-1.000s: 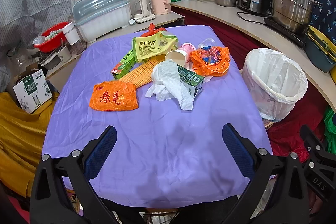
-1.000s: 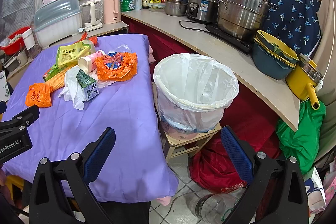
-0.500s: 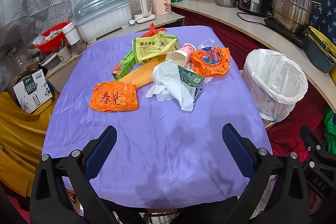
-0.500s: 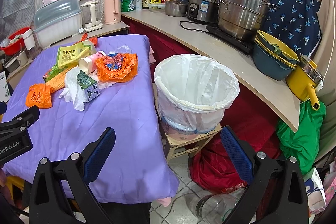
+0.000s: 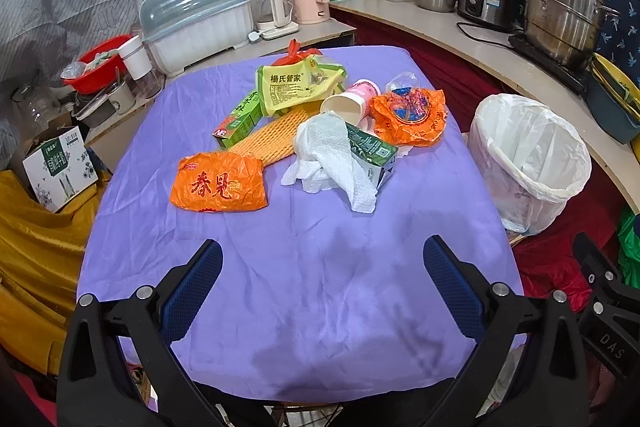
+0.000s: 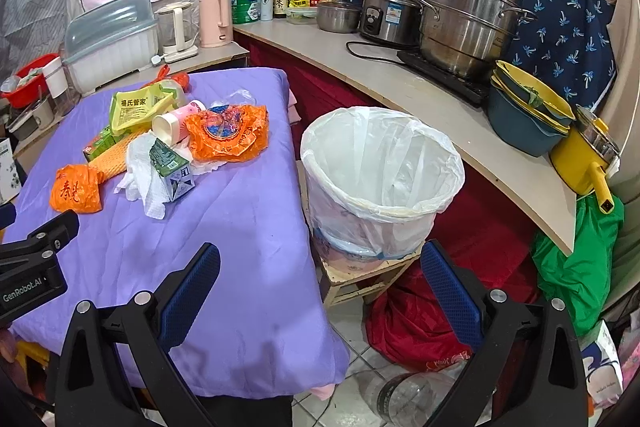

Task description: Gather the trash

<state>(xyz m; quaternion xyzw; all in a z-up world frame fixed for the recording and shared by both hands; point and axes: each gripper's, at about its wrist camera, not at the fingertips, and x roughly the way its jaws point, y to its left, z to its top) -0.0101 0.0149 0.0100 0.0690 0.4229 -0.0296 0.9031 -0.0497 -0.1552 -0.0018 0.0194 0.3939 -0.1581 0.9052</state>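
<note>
Nothing moved since the earlier frames: same trash pile, same bin, tongs in same pose. Left tongs spread wide, empty, hovering over bare purple cloth well short of the pile. Right tongs spread wide too, empty, pointing between bench edge and bin.

Trash all on bench, left of bin when seen from right wrist. Nearest bin: crumpled orange wrapper, with clear plastic just behind it. Then pink cup on its side, green carton partly under white paper towel. Farther from bin: yellow mesh, green box, yellow bag with a red scrap behind it. Farthest from bin: orange bag, lying alone, near left tongs' side.

Bin lined with white bag, sitting on low wooden stool just beside bench. Inside looks empty as far as visible; bottom not fully seen.

Progress: apparently zero, judged from pile intact and liner clean. Nothing gripped. Everything left: some nine items to pick and drop. Likely first picks: orange bag for left, orange wrapper or towel for right. Towel draped on carton, may drag it along.
</note>
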